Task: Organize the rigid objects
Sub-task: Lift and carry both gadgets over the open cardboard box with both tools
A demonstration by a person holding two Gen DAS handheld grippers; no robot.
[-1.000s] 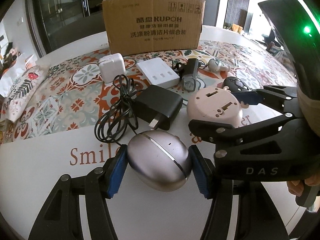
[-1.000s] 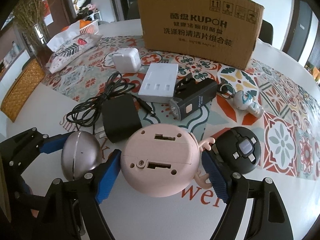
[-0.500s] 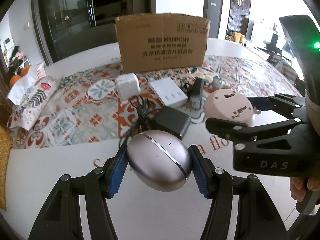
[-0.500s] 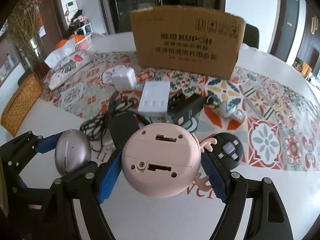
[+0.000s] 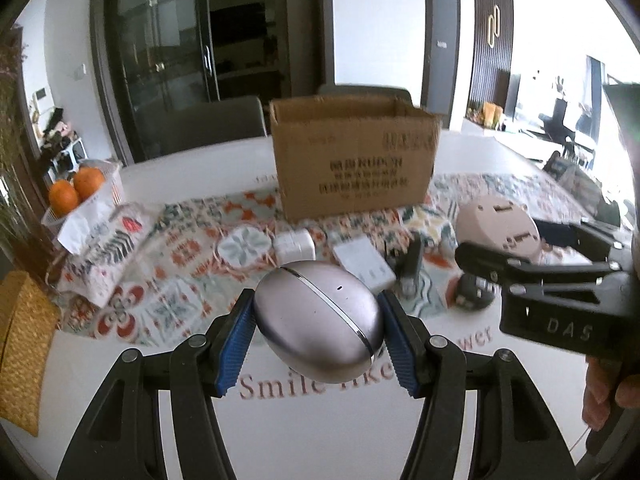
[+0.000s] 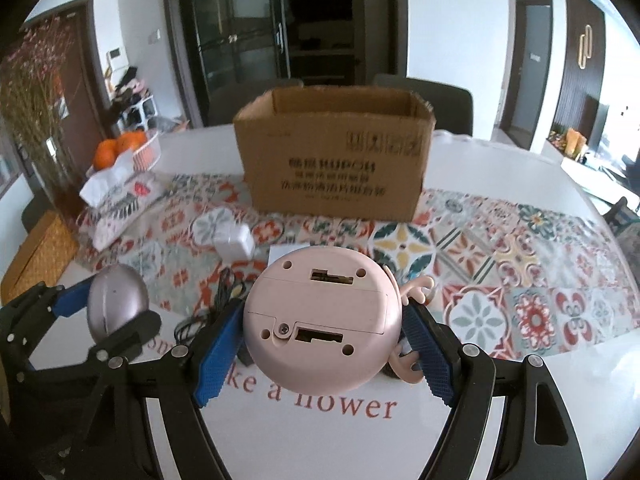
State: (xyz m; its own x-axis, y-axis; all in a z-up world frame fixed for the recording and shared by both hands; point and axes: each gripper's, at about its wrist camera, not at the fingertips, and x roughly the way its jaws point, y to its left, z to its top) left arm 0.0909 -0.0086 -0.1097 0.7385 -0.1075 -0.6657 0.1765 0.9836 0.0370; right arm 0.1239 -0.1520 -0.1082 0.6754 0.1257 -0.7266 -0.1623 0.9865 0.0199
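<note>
Smooth metallic egg-shaped case (image 5: 318, 322) pinched in left gripper (image 5: 318, 334), round matte pink plastic device (image 6: 322, 322) pinched in right gripper (image 6: 322, 354), open-topped corrugated cardboard box (image 6: 334, 160) beyond on surface (image 6: 320, 432).

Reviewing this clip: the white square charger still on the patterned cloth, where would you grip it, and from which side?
Grip the white square charger across its two flat side faces, coming down from above. It looks like a compact block lying apart from the white flat box, so both faces seem free; low approaches would probably meet the cloth.

Oranges (image 6: 118, 147) in a white basket (image 6: 147, 151), tissue pack (image 6: 120, 204), woven yellow mat (image 5: 22, 350), dark glass cabinet (image 6: 240, 36)
</note>
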